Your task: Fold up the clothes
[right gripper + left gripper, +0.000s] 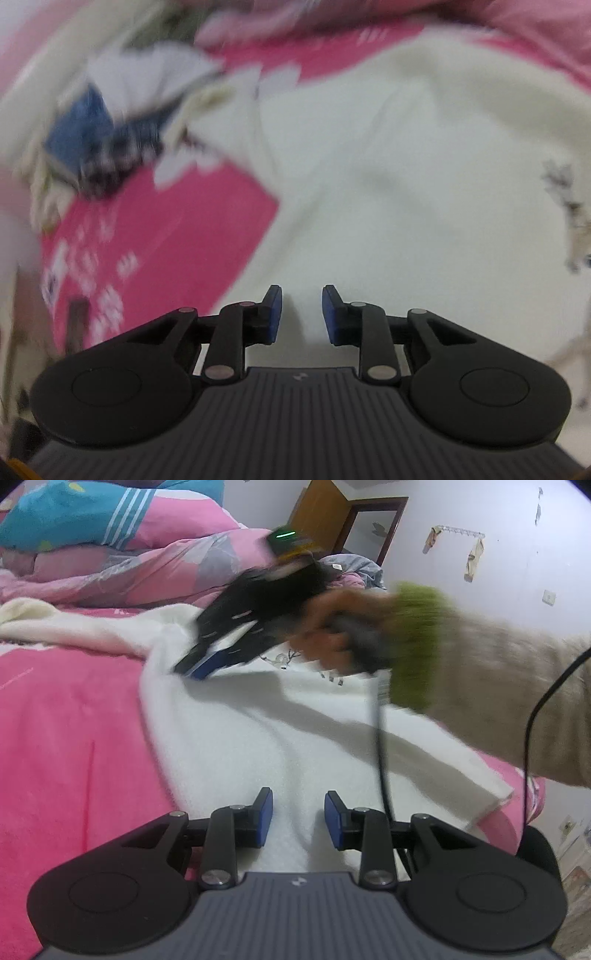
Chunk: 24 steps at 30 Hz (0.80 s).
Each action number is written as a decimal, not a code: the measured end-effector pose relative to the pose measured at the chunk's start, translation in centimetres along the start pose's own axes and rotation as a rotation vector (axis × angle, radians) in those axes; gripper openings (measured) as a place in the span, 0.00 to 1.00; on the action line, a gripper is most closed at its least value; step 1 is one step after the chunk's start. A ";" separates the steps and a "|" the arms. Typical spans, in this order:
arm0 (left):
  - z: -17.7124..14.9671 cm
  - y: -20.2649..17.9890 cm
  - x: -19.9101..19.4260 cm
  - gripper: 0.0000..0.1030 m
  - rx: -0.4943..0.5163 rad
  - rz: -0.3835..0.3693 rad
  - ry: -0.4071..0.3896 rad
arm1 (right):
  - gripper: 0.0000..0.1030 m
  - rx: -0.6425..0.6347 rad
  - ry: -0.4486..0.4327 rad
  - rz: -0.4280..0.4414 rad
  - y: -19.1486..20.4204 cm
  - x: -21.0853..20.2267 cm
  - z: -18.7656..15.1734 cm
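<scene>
The left gripper (pixel 298 819) hangs with blue pads parted and empty over the white fleecy garment (pixel 258 738) spread on the pink bed sheet (pixel 66 720). The right gripper (pixel 300 312), likewise parted and holding nothing, reaches across toward the garment's far edge. A good fold probably needs both to pinch matching edges evenly. The person's hand (pixel 332 635), in a beige sleeve with green cuff (pixel 417 646), stretches leftward, blurred.
</scene>
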<state>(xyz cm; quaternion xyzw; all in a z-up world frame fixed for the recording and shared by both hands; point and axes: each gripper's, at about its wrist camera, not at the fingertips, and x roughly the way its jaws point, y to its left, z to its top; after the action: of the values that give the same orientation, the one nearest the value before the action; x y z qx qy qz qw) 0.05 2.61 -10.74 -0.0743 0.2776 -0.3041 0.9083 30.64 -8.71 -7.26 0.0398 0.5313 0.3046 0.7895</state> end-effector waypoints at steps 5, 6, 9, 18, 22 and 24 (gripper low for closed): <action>-0.3 -0.7 0.0 0.31 0.039 0.025 -0.004 | 0.22 0.116 -0.149 0.029 -0.5 2.1 3.3; -0.4 -0.6 0.0 0.31 0.033 0.018 -0.009 | 0.22 0.114 -0.151 0.031 -0.4 1.4 2.9; -0.7 -0.2 -0.1 0.31 0.015 -0.001 -0.020 | 0.24 0.033 -0.100 0.065 1.1 -1.4 0.8; -0.2 -1.0 0.0 0.35 0.063 0.029 -0.010 | 0.25 0.039 -0.113 0.129 1.4 1.4 1.2; 0.2 -1.8 0.5 0.41 0.079 0.030 0.003 | 0.26 0.058 -0.261 0.087 -1.2 -7.1 -0.8; 0.6 -2.6 1.4 0.43 0.093 0.029 0.018 | 0.26 0.034 -0.327 0.057 -2.8 -13.5 -3.6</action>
<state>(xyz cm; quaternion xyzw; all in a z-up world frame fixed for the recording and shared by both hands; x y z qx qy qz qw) -0.01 -0.30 -10.14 -0.0251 0.2721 -0.3044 0.9125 25.43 -18.99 1.06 0.1174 0.3993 0.3072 0.8558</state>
